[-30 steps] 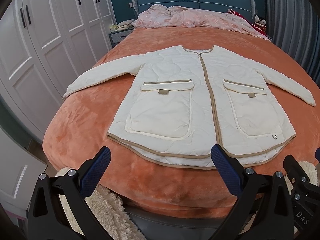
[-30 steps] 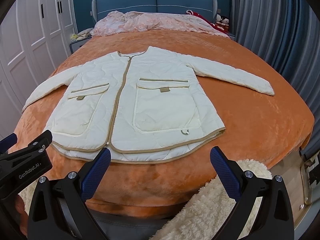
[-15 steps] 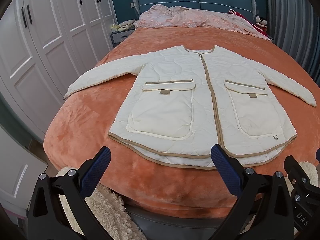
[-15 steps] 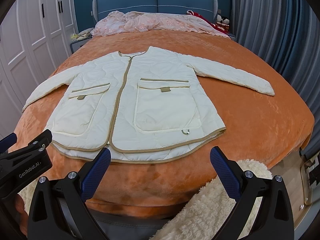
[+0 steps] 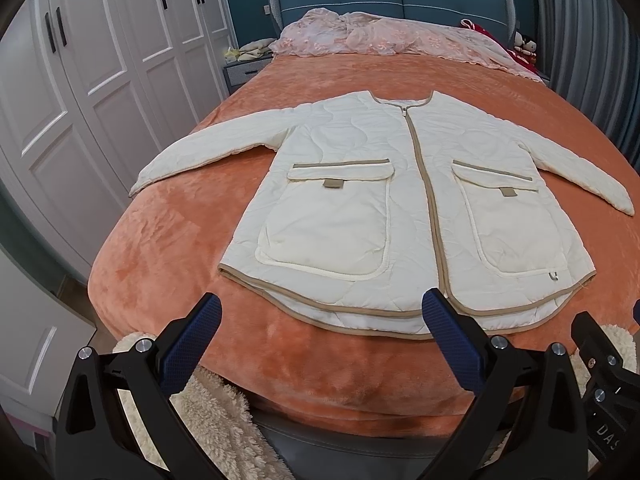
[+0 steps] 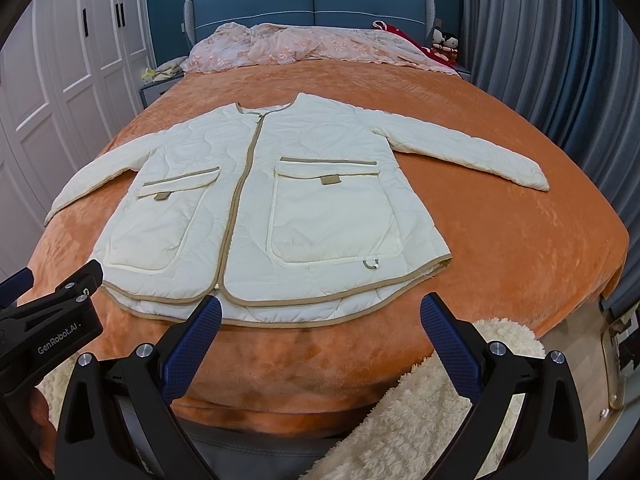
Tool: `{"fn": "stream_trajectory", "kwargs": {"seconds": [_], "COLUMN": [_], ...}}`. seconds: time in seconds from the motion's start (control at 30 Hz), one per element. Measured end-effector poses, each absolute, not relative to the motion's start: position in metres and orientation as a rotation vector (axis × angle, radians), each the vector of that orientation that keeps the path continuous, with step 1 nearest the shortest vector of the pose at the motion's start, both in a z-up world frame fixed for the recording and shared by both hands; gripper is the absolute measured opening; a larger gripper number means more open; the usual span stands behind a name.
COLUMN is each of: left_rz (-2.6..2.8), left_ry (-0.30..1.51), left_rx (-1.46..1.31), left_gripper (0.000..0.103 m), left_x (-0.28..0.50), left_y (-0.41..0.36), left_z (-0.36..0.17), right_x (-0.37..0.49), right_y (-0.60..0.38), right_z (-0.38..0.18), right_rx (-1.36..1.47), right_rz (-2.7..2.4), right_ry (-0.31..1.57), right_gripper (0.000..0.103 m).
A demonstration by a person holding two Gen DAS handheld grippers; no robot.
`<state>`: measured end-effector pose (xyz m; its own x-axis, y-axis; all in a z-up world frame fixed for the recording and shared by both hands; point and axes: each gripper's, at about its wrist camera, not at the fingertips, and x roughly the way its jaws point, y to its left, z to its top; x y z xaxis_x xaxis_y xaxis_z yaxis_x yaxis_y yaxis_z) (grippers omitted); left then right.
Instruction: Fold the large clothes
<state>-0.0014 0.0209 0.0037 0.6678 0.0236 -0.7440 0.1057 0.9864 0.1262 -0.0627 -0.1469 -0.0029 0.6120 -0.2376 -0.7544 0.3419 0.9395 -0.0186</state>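
Left wrist view: left gripper (image 5: 320, 318) spread, empty, near jacket (image 5: 408, 216) hem on bed (image 5: 168, 240); right gripper (image 6: 320, 318) likewise spread.

My cream quilted jacket (image 5: 360, 208) has tan trim, lying on the orange plush bed (image 5: 168, 248); pink floral quilt (image 6: 312, 46), teal headboard (image 6: 312, 4), white wardrobe (image 5: 100, 60).

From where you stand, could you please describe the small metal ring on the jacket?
On the orange plush bed lies a cream quilted jacket with tan trim. The small metal ring hangs below the right-hand pocket's bottom corner, near the hem; the other pocket has none.
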Motion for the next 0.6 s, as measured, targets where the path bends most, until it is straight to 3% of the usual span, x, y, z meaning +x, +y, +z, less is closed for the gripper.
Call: {"fn": "stream_trajectory", "kwargs": {"seconds": [0.6], "left_rz": [-0.046], "left_ry": [0.841], "left_rx": [0.161], "left_gripper": [0.098], "left_x": [-0.0012], "left_y": [0.0236], "left_z": [0.0026], "right_x": [-0.0633], "right_y": [-0.1458], "right_z": [-0.0030], "right_rx": [0.132], "right_rz": [-0.335], "right_ry": [0.849], "right_gripper": [0.098]}}
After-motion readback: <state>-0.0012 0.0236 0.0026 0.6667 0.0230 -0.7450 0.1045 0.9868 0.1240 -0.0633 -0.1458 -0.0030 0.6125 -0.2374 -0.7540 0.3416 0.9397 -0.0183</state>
